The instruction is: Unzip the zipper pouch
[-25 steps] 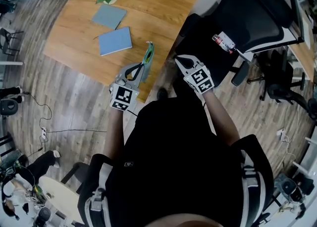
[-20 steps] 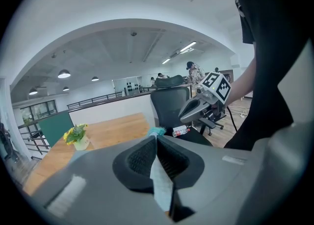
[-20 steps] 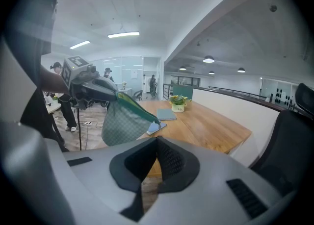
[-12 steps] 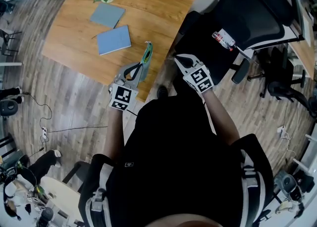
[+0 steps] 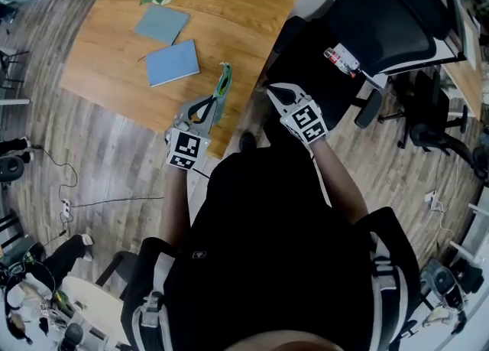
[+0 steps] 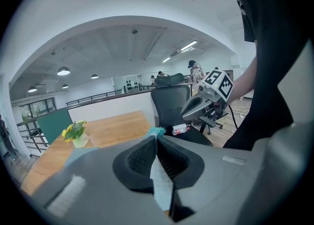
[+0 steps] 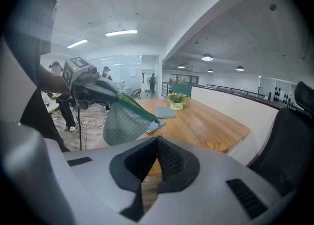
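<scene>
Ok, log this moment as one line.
left gripper: shut on zipper pouch | right gripper: shut, empty

Both forearms are reaching forward from the person's chest, elbows bent. The left gripper [image 5: 214, 106] is pointing ahead and a little downward, its jaws pinching the edge of the pouch [image 5: 225, 80]. The right gripper [image 5: 270, 91] is hovering apart on the right, tilted likewise, jaws pressed together on nothing.

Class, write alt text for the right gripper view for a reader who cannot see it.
The left gripper holds up a green mesh pouch. In front, the right gripper is shut and empty; a wooden table lies behind.
</scene>
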A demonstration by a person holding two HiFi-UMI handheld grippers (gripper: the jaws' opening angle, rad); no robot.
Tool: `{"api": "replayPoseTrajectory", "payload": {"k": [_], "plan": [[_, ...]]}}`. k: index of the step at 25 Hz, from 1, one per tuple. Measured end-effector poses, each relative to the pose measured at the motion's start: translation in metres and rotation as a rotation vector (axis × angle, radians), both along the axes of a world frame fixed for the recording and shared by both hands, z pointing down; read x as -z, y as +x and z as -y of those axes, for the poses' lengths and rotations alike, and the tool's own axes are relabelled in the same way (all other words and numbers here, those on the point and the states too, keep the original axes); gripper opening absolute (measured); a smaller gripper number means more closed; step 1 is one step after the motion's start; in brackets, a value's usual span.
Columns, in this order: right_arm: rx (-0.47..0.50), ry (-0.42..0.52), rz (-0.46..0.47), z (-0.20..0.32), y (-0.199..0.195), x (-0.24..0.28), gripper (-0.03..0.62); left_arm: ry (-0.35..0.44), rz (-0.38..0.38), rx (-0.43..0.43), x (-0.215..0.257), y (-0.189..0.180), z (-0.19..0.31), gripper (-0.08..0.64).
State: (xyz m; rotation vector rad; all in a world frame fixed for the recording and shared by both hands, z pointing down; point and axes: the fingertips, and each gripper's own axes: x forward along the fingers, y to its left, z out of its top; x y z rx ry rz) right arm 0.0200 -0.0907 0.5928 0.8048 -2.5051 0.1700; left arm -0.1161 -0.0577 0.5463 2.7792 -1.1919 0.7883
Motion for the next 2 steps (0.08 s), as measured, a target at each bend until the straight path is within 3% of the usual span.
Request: {"api": "replayPoseTrajectory", "payload": {"k": [2], "plan": [[0.0,-0.004,-0.004,0.0006,-0.0017,-0.001,0.002,-0.002,0.001,0.003,-0.001,-0.0037,0.0024,0.011]]}}
